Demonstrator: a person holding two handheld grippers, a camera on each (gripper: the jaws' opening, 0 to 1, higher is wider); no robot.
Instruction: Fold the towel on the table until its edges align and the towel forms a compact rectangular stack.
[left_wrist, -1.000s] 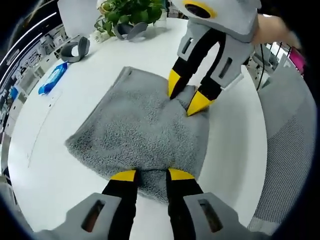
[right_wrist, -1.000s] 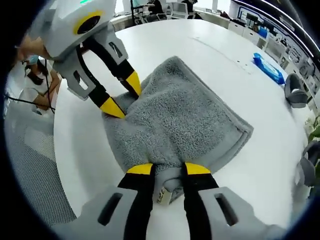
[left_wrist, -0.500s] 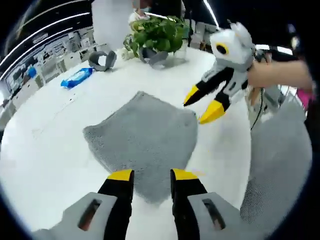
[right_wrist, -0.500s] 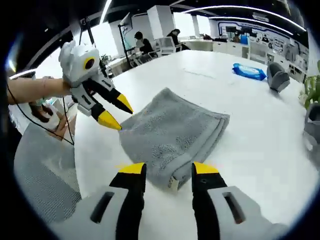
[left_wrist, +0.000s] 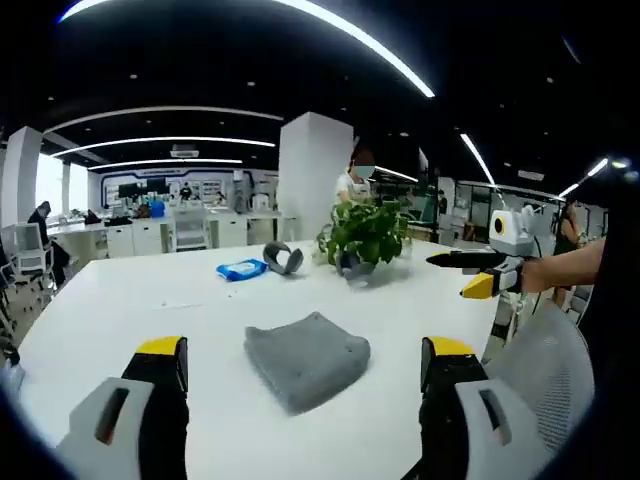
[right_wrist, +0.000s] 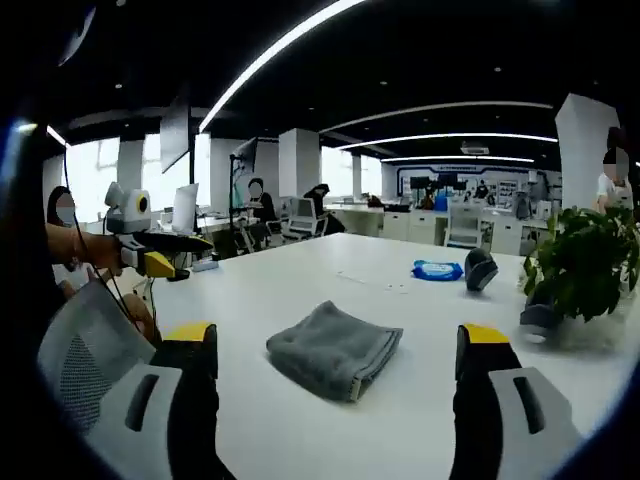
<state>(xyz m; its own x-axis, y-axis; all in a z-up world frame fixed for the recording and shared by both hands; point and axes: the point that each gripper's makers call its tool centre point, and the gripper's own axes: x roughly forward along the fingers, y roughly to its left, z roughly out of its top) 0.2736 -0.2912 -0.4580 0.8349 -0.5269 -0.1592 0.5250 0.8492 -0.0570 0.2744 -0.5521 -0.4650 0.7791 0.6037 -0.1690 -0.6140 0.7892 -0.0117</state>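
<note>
Grey terry towel (left_wrist: 306, 357) lying folded into a compact, thick rectangular wad on the white desk (left_wrist: 120, 320), clear of both grippers. Left gripper (left_wrist: 305, 365) raised off the desk, yellow-tipped fingers (left_wrist: 160, 348) wide apart, nothing held. Right gripper (right_wrist: 338, 345) likewise: fingers (right_wrist: 486, 336) spread wide, empty, towel framed between them, well ahead.

Left gripper view: right gripper out at the right edge, held by a hand (left_wrist: 560, 270), black fingers with yellow tips pointing sideways over the desk edge. Behind the towel: blue flat wipes pack (left_wrist: 240, 269), grey curved headset-like item (left_wrist: 284, 259), leafy potted plant (left_wrist: 367, 235), mesh chair back (left_wrist: 535, 350).

Right gripper view: towel's layered folded edges facing the camera, soft looped pile. Left gripper at far left in a hand (right_wrist: 75, 250). Plant at right.
</note>
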